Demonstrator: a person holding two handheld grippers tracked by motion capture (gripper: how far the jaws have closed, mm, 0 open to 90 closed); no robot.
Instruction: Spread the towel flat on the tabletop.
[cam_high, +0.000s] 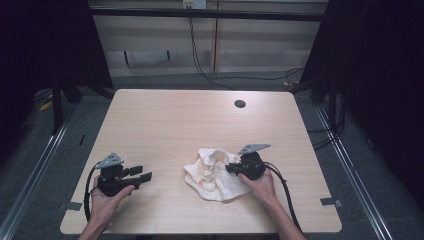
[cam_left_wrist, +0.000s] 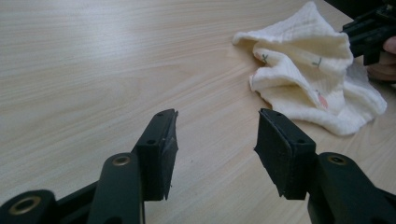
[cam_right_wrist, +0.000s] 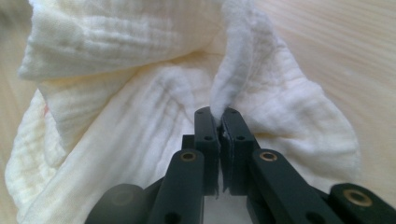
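Note:
A crumpled cream cloth (cam_high: 212, 175) with small printed marks lies on the wooden table (cam_high: 165, 120) near its front edge. My right gripper (cam_high: 231, 168) is at the cloth's right side, shut on a raised fold of the cloth (cam_right_wrist: 229, 88); the pinch shows close up in the right gripper view (cam_right_wrist: 219, 116). My left gripper (cam_high: 141, 173) rests low over bare table to the left of the cloth, pointing toward it, its jaws open with nothing between them (cam_left_wrist: 217, 135). In the left gripper view the cloth (cam_left_wrist: 308, 79) lies ahead at the right, with the right gripper (cam_left_wrist: 369, 35) at its far edge.
A round dark cable hole (cam_high: 240, 104) sits near the table's far edge. Dark curtains and frame posts flank the table on both sides. Cables (cam_high: 210, 75) trail on the floor behind it. Grey tape tabs mark the front corners (cam_high: 331, 202).

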